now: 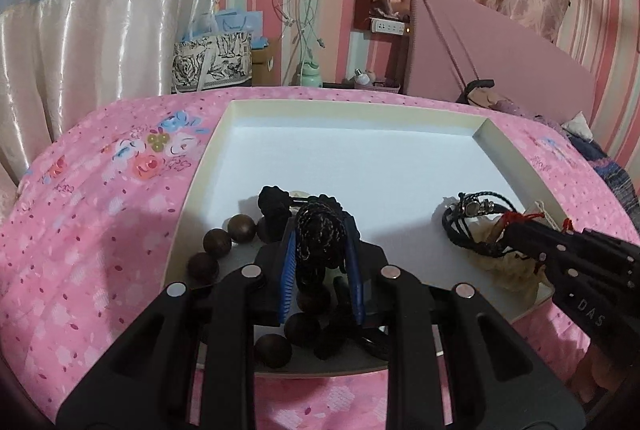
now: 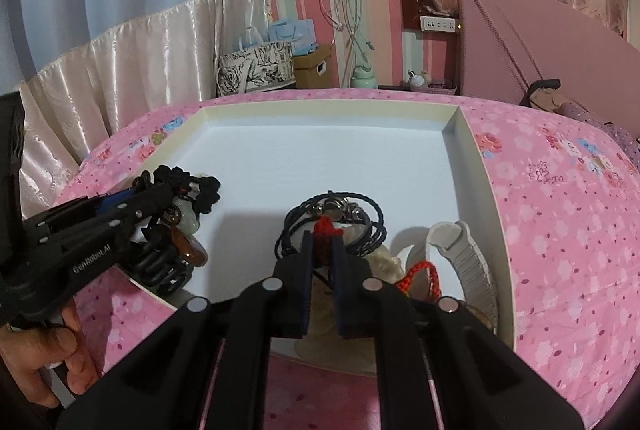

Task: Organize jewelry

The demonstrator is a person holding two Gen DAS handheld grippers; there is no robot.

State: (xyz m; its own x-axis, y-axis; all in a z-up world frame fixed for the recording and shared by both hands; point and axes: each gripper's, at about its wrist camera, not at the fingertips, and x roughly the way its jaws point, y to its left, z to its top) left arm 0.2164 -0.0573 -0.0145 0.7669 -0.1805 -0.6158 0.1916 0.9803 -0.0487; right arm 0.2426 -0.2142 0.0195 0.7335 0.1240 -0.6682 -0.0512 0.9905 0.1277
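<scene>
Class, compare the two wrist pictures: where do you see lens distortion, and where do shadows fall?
Left wrist view: fisheye bends the white shallow tray edges; corners vignette dark. Right wrist view: the same bowing; the black braided cord bracelet casts a soft shadow leftwards on the tray floor.

A bed covered with a pink floral-print bedspread [image 1: 100,214] carries everything here. Directly on it lies one shallow rectangular tray with cream walls and a white floor [image 2: 476,166], set near the middle of the spread (its near edge runs out of sight under the camera rigs). At the far right end of the bed, well apart from the tray, a heap of dark and purplish clothing [image 1: 504,102] rests on the cover.
</scene>
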